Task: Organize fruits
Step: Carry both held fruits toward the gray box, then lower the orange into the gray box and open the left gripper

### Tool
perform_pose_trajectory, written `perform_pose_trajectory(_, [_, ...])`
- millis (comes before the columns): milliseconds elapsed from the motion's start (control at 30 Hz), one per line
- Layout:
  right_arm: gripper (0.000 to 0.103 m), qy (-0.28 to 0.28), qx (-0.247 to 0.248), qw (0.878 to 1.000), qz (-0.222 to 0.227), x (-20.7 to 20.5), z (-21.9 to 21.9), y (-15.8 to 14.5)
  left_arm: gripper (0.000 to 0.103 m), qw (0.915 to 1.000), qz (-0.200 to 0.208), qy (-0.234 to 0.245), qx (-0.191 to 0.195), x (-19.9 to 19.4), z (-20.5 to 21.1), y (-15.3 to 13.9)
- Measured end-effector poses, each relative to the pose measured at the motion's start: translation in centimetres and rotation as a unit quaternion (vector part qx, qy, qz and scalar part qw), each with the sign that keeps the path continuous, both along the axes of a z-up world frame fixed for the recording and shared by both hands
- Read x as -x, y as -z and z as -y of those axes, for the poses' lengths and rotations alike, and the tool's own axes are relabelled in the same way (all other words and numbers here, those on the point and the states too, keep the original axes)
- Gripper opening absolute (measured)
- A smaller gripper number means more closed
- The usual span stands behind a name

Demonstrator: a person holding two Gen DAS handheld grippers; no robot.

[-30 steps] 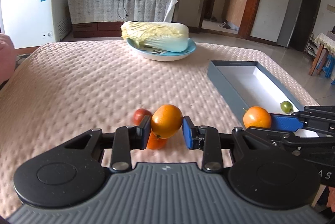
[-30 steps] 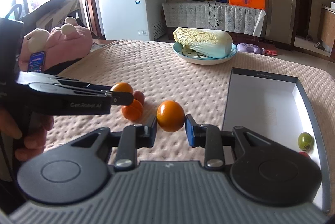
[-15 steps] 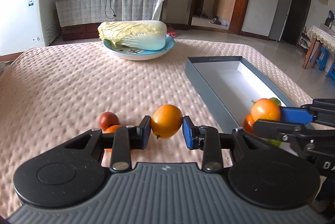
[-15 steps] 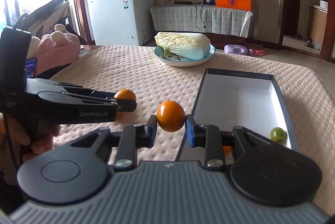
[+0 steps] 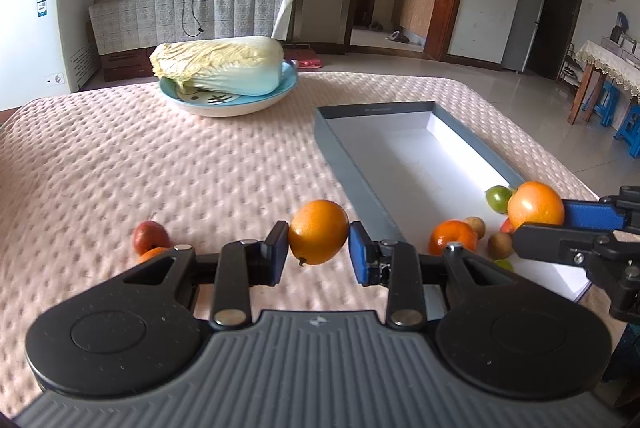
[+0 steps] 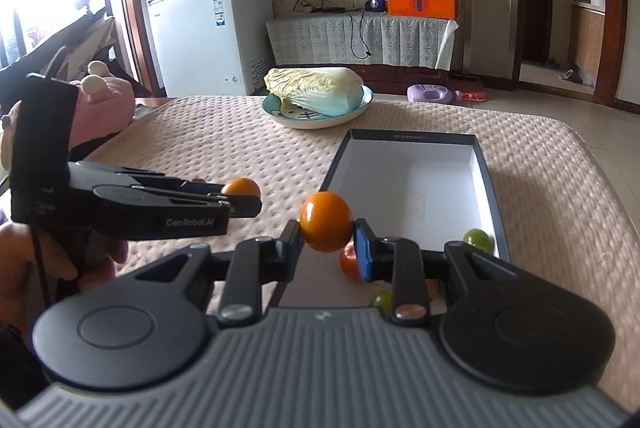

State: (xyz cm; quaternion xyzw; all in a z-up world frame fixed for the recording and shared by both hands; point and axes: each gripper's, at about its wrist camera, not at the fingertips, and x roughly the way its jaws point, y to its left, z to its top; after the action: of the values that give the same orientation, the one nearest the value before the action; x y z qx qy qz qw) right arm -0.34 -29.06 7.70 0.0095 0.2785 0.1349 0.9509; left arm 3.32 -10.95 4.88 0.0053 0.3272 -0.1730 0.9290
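My left gripper point(image 5: 318, 252) is shut on an orange point(image 5: 318, 238) and holds it above the pink tablecloth, just left of the grey box point(image 5: 352, 183). My right gripper point(image 6: 326, 242) is shut on a second orange point(image 6: 326, 222) over the box's near end point(image 6: 336, 163); it also shows in the left wrist view point(image 5: 535, 204). In the box lie a green fruit point(image 5: 498, 197), an orange fruit point(image 5: 454, 236) and small brown ones point(image 5: 500, 245). A red fruit point(image 5: 150, 236) and another orange one, partly hidden, lie on the cloth at left.
A blue plate point(image 5: 228, 103) with a cabbage point(image 5: 218, 67) stands at the table's far side. A pink plush toy point(image 6: 104, 107) lies off the table's left edge. A white freezer point(image 6: 200, 35) and a cabinet stand behind.
Both grippers have moved right toward the box with their oranges. The right gripper now hangs over the box's near end, and more fruit inside has come into view.
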Motion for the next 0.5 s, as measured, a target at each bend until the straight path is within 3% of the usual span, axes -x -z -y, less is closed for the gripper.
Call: perform_pose_trajectory(500, [0.032,0.029,0.000,1.000,-0.011,0.9,2.6,0.3,0.038,0.9988,0.018,0.045,0.003,0.2,4.8,-0.3])
